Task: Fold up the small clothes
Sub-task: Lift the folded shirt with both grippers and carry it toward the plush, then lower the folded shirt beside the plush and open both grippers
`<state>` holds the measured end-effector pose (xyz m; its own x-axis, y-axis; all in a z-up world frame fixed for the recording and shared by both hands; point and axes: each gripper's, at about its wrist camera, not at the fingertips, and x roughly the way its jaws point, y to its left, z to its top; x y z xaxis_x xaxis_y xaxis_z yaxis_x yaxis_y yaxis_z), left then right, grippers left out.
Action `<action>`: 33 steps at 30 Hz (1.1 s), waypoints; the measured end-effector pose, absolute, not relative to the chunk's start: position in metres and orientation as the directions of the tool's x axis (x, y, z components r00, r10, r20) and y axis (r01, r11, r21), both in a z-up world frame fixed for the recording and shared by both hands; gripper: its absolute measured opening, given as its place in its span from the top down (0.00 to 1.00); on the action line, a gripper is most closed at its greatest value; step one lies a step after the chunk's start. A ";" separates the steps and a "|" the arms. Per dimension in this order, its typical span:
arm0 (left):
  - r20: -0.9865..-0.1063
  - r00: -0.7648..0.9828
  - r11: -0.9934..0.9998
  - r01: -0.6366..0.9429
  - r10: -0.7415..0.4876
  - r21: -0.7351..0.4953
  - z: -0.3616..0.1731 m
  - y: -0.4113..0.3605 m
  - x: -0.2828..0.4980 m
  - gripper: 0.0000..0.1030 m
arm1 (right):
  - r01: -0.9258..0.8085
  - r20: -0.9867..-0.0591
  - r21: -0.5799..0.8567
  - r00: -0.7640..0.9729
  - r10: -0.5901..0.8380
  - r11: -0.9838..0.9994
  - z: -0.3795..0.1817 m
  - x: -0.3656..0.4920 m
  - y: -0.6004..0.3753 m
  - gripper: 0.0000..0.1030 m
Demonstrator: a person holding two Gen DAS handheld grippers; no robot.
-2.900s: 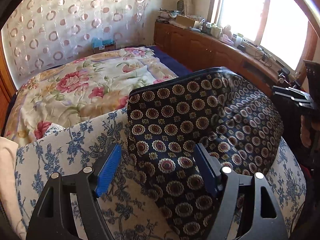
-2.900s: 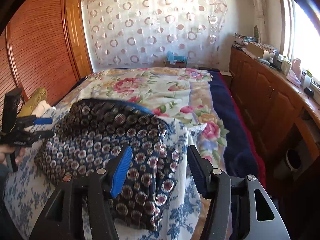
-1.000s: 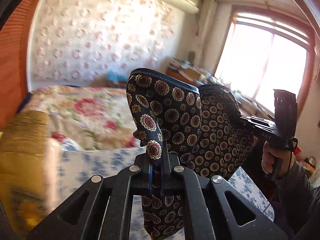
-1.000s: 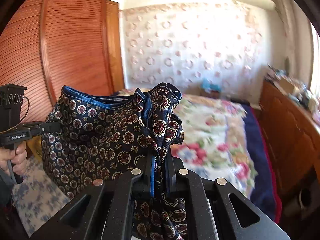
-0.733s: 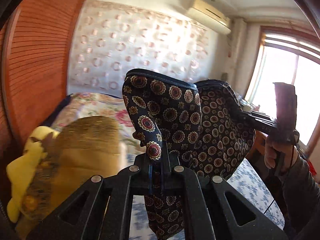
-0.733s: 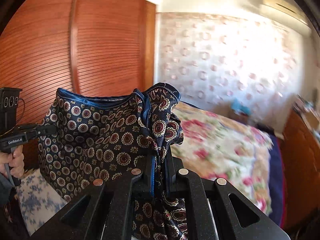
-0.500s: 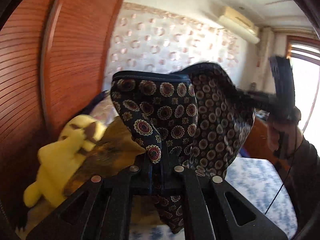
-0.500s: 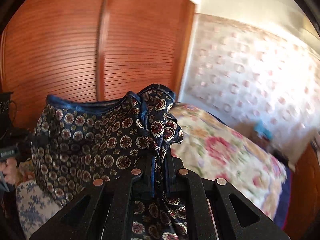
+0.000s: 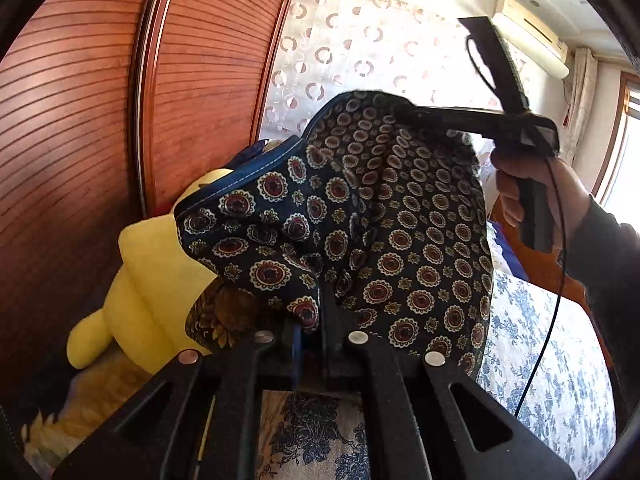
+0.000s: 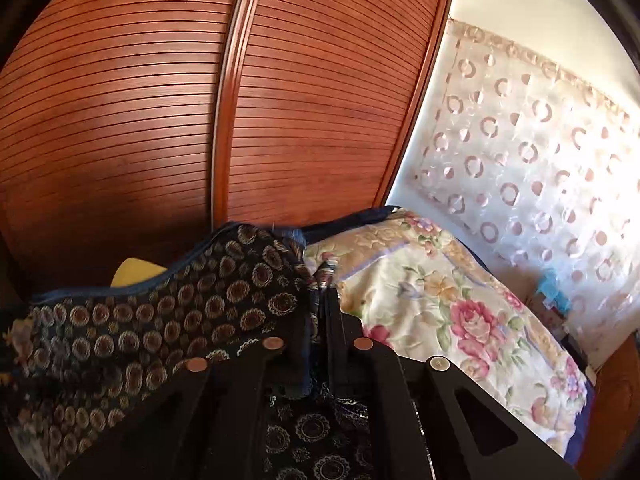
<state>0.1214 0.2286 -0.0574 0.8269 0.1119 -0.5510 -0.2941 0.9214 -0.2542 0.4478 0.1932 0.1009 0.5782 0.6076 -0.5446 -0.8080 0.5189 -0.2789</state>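
A yellow plush toy (image 9: 154, 280) sits by the slatted wardrobe door (image 9: 80, 120). The navy medallion-print garment (image 9: 360, 216) hangs in the air above the bed (image 9: 560, 360), blue-trimmed edge uppermost, stretched sideways. The left tool (image 9: 310, 320) is clamped on one corner, the right tool (image 10: 320, 304) on the other.

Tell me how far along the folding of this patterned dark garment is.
Early stage. Done: both grips are made, with the left gripper and right gripper each having jaws shut on the patterned garment. In hand: it hangs lifted between them, beside the yellow plush toy. Left: no fold shows yet, and it is not laid down.
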 end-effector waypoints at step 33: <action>-0.452 0.891 0.995 -0.017 -0.030 -0.100 0.014 0.098 0.078 0.15 | -0.568 -0.420 -0.024 0.753 0.507 0.823 0.112 0.159 -0.092 0.22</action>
<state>0.0784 0.0977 0.0137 0.8913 -0.0302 -0.4525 -0.0169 0.9949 -0.0998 0.1593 -0.0916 0.1117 0.7525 0.5073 -0.4200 -0.5680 0.8227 -0.0241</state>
